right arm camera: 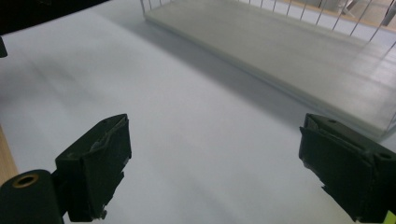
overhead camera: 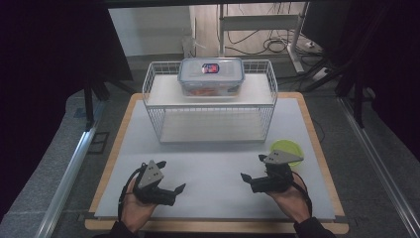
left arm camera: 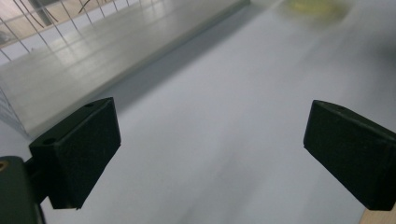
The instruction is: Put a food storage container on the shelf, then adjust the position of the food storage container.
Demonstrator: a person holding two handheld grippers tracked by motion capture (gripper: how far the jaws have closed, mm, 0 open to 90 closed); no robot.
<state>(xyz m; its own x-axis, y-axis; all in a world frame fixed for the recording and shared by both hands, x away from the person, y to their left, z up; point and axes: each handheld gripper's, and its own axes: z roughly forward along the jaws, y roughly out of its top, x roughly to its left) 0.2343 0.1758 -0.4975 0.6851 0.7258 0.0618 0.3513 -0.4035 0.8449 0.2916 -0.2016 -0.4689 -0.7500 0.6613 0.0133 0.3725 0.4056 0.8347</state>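
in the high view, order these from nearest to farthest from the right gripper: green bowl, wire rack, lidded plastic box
1. green bowl, right beside the right gripper, at the mat's right edge.
2. wire rack, farther back at the table's middle.
3. lidded plastic box, on the rack's upper shelf, farthest back.

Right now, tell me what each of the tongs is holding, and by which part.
Nothing is held. The left tongs and the right tongs both stand open over the bare table, with nothing between their jaws.
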